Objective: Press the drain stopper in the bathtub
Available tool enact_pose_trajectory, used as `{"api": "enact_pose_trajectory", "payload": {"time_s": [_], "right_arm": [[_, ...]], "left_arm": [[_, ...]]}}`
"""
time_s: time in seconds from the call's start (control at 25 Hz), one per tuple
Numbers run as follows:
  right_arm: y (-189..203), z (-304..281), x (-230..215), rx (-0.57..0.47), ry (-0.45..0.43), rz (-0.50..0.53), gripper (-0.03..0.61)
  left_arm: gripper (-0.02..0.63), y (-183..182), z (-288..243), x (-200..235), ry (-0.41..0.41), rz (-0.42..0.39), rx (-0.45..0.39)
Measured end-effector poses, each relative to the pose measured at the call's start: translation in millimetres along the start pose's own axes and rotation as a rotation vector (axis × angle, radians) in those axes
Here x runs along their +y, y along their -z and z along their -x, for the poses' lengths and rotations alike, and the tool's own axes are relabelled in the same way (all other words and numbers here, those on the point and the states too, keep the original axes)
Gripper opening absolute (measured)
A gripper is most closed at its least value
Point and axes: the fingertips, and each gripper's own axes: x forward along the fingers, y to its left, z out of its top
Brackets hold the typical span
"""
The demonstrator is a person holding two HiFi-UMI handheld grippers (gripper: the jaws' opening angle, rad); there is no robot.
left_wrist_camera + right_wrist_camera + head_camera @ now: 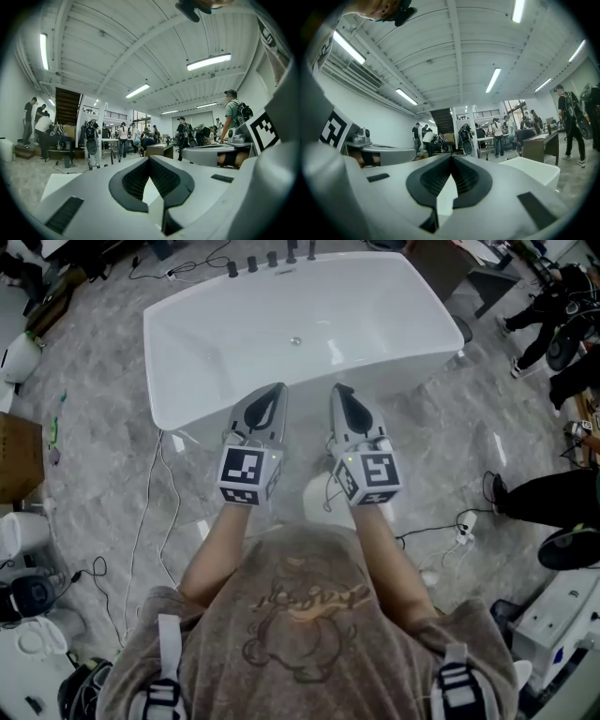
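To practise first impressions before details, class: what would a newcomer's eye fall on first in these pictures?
The large white bathtub fills the upper middle of the head view, bare inside but for the small drain stopper on its floor. At its near rim the left gripper and the right gripper hang side by side, jaws together, holding nothing.

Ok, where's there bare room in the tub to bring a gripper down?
The bathtub bottom is all bare around the drain stopper, left and right of it. Crowded: the far rim with its taps, and the room floor at left with cables.
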Motion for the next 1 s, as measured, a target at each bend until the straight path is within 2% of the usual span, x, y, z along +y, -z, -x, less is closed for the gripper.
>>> {"api": "enact_pose_trajectory", "payload": {"time_s": [0.48, 1.0], "right_arm": [[-12, -84, -69, 0.018, -0.054, -0.021, -0.005], [-21, -150, -164, 0.044, -0.140, -0.020, -0.005]], "left_arm": [[0.003, -14, -103, 24, -0.035, -0.003, 0.014], [0.003, -25, -212, 33, -0.117, -0.001, 0.018]]}}
